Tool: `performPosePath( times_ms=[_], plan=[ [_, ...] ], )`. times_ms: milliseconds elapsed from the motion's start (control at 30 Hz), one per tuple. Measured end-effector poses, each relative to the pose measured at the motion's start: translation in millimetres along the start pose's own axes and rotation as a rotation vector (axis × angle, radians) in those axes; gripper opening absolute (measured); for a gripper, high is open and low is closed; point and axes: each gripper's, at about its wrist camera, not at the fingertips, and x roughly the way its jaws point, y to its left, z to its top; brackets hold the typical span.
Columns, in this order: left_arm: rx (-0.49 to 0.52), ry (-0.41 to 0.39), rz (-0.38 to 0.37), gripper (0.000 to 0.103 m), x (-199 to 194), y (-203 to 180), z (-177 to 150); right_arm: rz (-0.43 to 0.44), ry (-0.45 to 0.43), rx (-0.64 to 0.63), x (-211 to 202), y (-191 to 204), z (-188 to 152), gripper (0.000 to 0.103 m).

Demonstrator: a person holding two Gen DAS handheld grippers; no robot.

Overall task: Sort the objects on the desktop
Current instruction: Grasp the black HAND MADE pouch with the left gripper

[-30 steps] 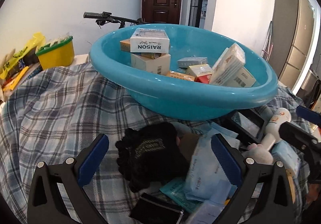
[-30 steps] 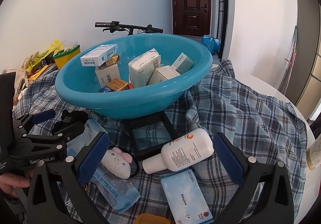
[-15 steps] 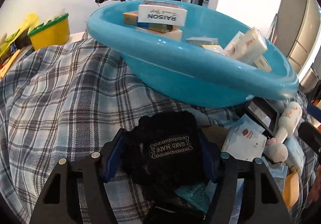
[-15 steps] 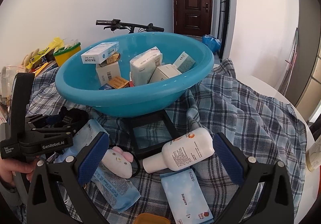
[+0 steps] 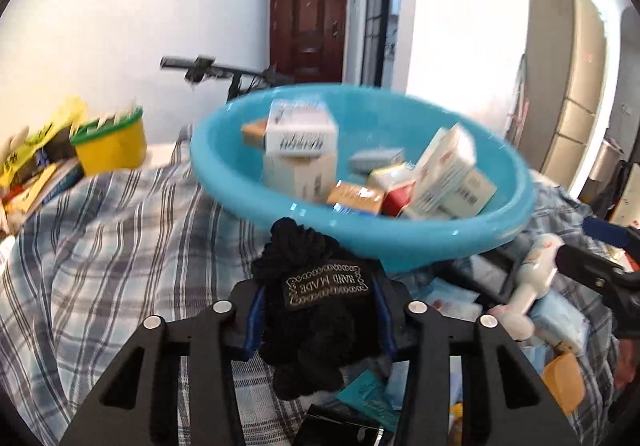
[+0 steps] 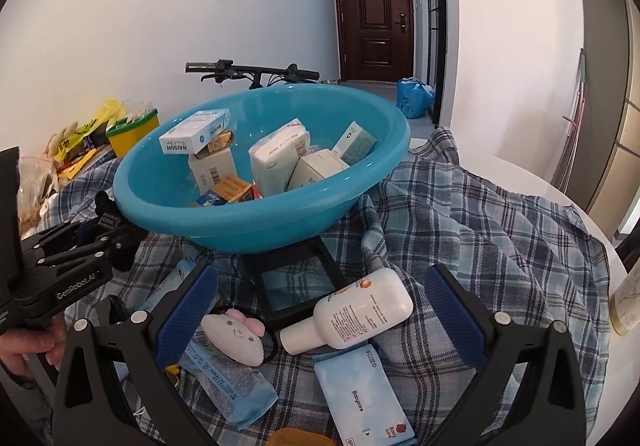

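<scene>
Black knitted item (image 5: 316, 310), one, with a "HAND MADE" label: clamped between the blue pads of the left tongs (image 5: 318, 316), which are nearly shut on it; long axis runs along the fingers, knotted end pointing away toward the blue basin (image 5: 400, 242), label face up and reading upside down in the left wrist view. It hangs clear of the plaid cloth (image 5: 100, 246), just in front of the basin's near wall. The right wrist view shows the same item (image 6: 105, 222) at the left tongs' tip (image 6: 100, 236), beside the basin's left wall (image 6: 256, 222). Right tongs (image 6: 320, 306): wide open, holding nothing, fingers apart either side of a white lotion bottle (image 6: 356, 312), which lies on its side with its cap toward the left. Basin, one, on the cloth-covered surface, holding roughly eight small cartons, exact count unclear where they overlap. On the cloth near the right tongs: one white plush cat-face hair tie (image 6: 236, 336), two blue wipe packets (image 6: 360, 394), one black square frame (image 6: 296, 278), one orange item (image 6: 300, 438) partly cut off at the bottom edge. One yellow tub with green rim (image 5: 110, 142) stands well apart to the left.
</scene>
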Motion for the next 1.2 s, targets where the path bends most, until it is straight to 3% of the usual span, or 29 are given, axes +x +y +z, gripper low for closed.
performPosePath(
  times_ms=[167,333,400,500,667,767,900,1000,1200],
  plan=[
    [-0.043,0.074,-0.107,0.041,8.0,1.6,1.2,0.019,0.011,0.029,1.8,-4.0,1.8,0.103],
    [-0.01,0.117,-0.081,0.041,8.3,-8.9,-3.4,0.073,0.029,-0.015,3.5,7.7,-1.3,0.102],
    [-0.008,0.123,-0.067,0.041,9.8,-10.4,-4.5,0.126,0.055,-0.048,5.2,16.2,-2.8,0.091],
    [0.0,0.142,0.015,0.041,14.2,-7.8,-5.9,0.207,0.121,-0.104,11.7,31.1,-8.5,0.075],
    [-0.028,0.168,-0.001,0.041,18.8,-1.1,-7.2,0.211,0.167,-0.169,21.9,45.5,-18.8,0.048],
    [0.002,0.168,-0.006,0.041,18.1,-8.0,-8.9,0.258,0.201,-0.149,30.0,43.5,-22.2,0.048],
    [0.016,0.186,-0.009,0.042,21.8,-12.6,-11.3,0.256,0.214,-0.148,36.0,44.3,-27.5,0.048],
    [0.017,0.183,-0.01,0.042,21.9,-12.8,-11.5,0.259,0.216,-0.157,35.5,45.0,-28.5,0.031],
    [0.048,0.157,-0.024,0.042,17.7,-21.0,-12.2,0.231,0.192,-0.183,31.8,46.9,-27.4,0.021]
  ],
)
